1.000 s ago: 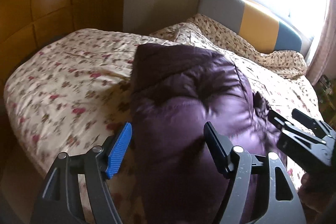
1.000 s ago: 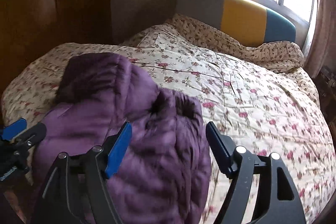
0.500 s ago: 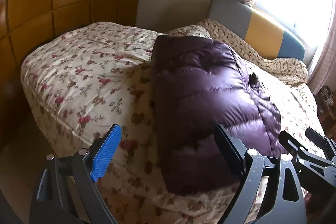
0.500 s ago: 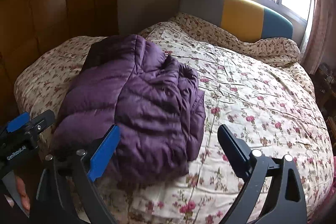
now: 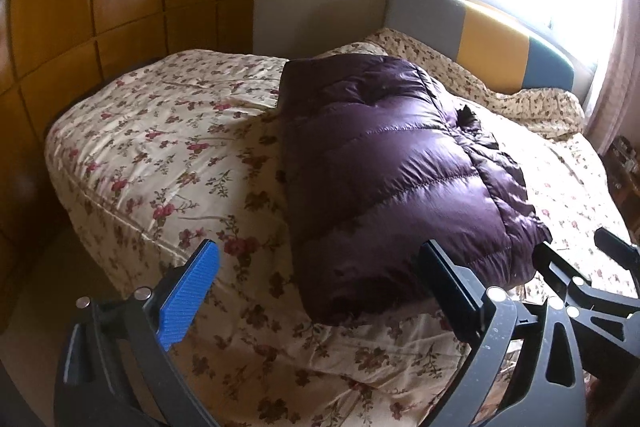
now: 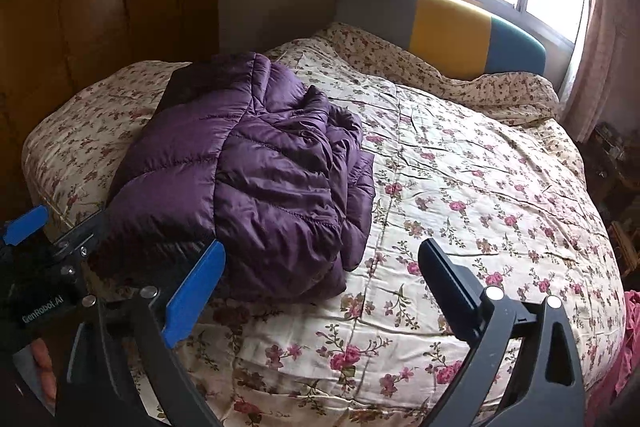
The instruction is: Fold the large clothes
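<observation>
I have the purple puffer jacket (image 5: 392, 163) lying folded on the floral bed (image 5: 168, 147), near its front edge. The left hand-held gripper (image 5: 316, 291) is opening with nothing between its jaws; the right hand-held gripper (image 6: 320, 287) stands wide and empty. I'd judge the fold done, so I should lift clear without snagging the bundle's loose right edge. Open quilt lies to the right.

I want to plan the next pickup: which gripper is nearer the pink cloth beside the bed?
Right. The right gripper sits just left of the pink cloth. The left gripper, fingers opening with nothing between them, is farther left, past the purple jacket.
</observation>
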`<state>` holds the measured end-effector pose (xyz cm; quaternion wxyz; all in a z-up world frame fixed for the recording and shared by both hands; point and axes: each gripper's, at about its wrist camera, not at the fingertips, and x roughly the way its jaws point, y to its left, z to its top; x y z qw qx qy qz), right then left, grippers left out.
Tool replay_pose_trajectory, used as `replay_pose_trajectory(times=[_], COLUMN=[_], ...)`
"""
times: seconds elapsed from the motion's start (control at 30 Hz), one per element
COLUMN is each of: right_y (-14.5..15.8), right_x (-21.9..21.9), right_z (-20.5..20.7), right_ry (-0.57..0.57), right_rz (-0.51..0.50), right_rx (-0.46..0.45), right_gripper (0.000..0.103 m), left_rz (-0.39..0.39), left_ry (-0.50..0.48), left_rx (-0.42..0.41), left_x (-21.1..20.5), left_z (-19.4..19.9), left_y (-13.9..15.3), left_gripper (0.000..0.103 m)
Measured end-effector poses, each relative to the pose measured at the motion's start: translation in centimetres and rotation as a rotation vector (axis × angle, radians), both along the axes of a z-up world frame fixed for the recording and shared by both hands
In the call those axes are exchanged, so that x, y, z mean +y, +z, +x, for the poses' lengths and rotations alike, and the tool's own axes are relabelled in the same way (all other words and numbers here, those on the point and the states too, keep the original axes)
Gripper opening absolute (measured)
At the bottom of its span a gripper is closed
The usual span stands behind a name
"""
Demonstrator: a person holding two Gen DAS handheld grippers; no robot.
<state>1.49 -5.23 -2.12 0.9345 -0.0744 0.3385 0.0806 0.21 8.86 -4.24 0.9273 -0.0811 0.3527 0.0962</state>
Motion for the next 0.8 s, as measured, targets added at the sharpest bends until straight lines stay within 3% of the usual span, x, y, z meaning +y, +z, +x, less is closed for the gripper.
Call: replay_pose_trajectory(times=[0.8], right_y=[-0.6], right_x=[0.8], right_z=[0.2], right_ry=[0.022], right_rz=[-0.030], right_rx=[-0.007], right_gripper=[0.099], left_rz=[0.001], left_ry=[0.074], left_rx=[0.002], left_x=[0.9], left_z=[-0.1], left_y=[-0.1], left_gripper=[0.099])
